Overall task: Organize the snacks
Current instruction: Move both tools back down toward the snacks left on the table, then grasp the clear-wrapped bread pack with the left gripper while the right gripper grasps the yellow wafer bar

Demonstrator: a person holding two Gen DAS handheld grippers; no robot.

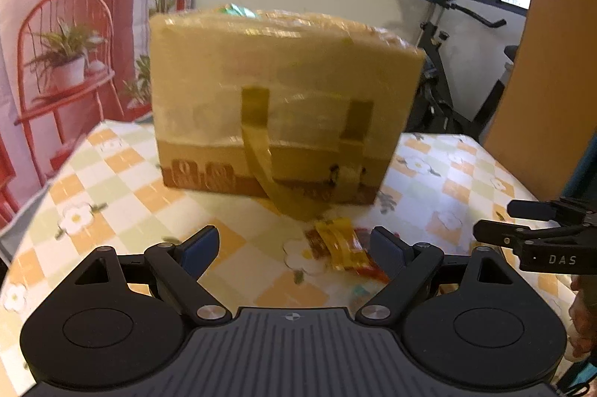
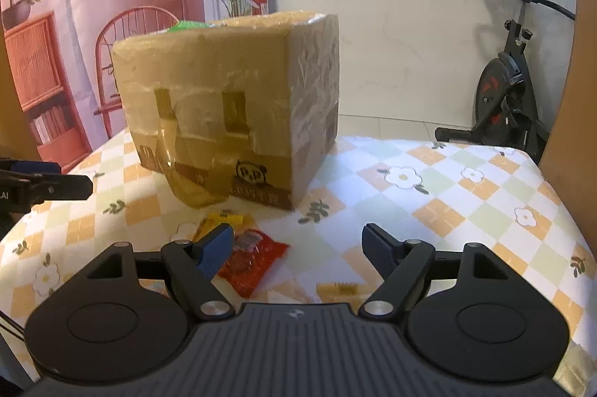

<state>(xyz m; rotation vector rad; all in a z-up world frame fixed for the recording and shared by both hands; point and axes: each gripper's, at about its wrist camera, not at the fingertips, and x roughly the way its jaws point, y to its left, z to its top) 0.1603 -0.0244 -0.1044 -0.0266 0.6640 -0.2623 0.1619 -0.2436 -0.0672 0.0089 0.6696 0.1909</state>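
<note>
A tape-wrapped cardboard box (image 1: pixel 280 98) stands on the checked tablecloth; it also shows in the right wrist view (image 2: pixel 224 106), with something green peeking out of its top (image 2: pixel 186 25). A yellow snack packet (image 1: pixel 335 242) lies on a red packet (image 1: pixel 367 268) just in front of the box. In the right wrist view the yellow packet (image 2: pixel 224 221) and the red packet (image 2: pixel 253 262) lie by my left finger. My left gripper (image 1: pixel 294 247) is open and empty above the table, the packets near its right finger. My right gripper (image 2: pixel 298 247) is open and empty.
The table (image 2: pixel 466 203) has a floral checked cloth. The right gripper's fingers (image 1: pixel 522 229) show at the right edge of the left wrist view; the left gripper (image 2: pixel 44 186) shows at the left edge of the right wrist view. An exercise bike (image 2: pixel 511 91) stands behind the table.
</note>
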